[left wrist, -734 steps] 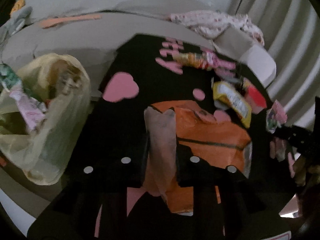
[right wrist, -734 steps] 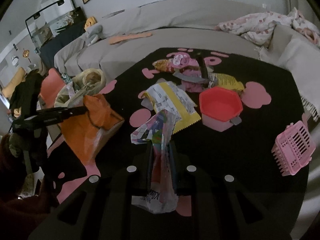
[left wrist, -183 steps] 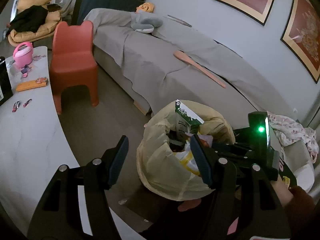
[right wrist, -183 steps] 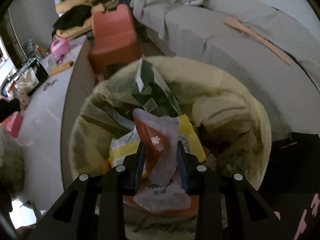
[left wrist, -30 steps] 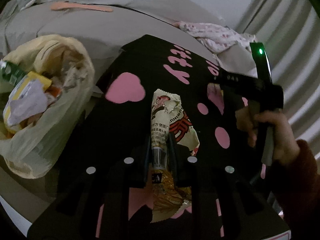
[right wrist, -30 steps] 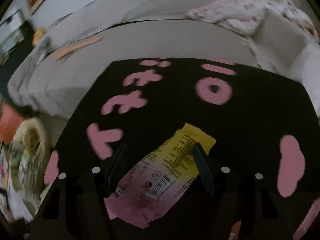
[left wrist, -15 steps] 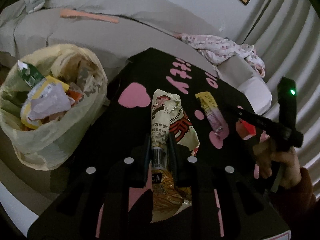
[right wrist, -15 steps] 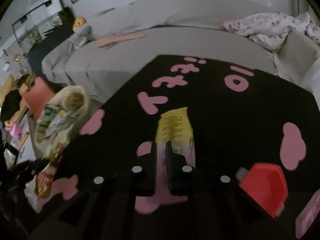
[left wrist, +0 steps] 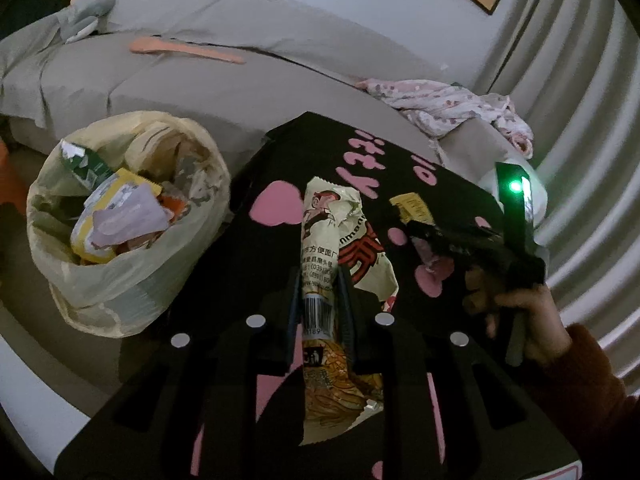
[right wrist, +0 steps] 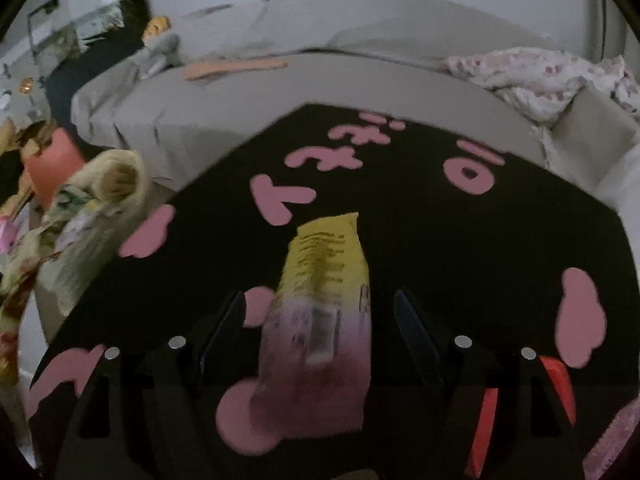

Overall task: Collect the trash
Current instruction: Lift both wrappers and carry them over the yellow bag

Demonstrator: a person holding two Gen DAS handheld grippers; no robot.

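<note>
Left wrist view: the left gripper (left wrist: 318, 276) is clamped tight on a cream noodle packet (left wrist: 340, 240), barcode squeezed between the jaws, the top of the packet sticking up above the black table (left wrist: 256, 248) with its pink shapes. Off to the left, just beside the table edge, sits the yellowish trash bag (left wrist: 116, 280), mouth open, stuffed with wrappers. Behind it runs the grey sofa (left wrist: 224, 88), and a flowered blanket (left wrist: 448, 108) lies at its far end. On the right, a hand (left wrist: 520, 312) in a dark red sleeve carries the right gripper (left wrist: 416, 228) low over a yellow-and-pink wrapper (left wrist: 412, 208).

Right wrist view: blurry picture here. The right gripper (right wrist: 320, 324) has just been opening, and its jaws stand wide with the yellow-and-pink wrapper (right wrist: 324, 300) between them, the pads clear of it on both sides. The wrapper seems to lie on the table (right wrist: 480, 240). The trash bag (right wrist: 96, 208) shows at the left edge. A red thing (right wrist: 560, 384) peeks out at lower right; too hidden to tell what.
</note>
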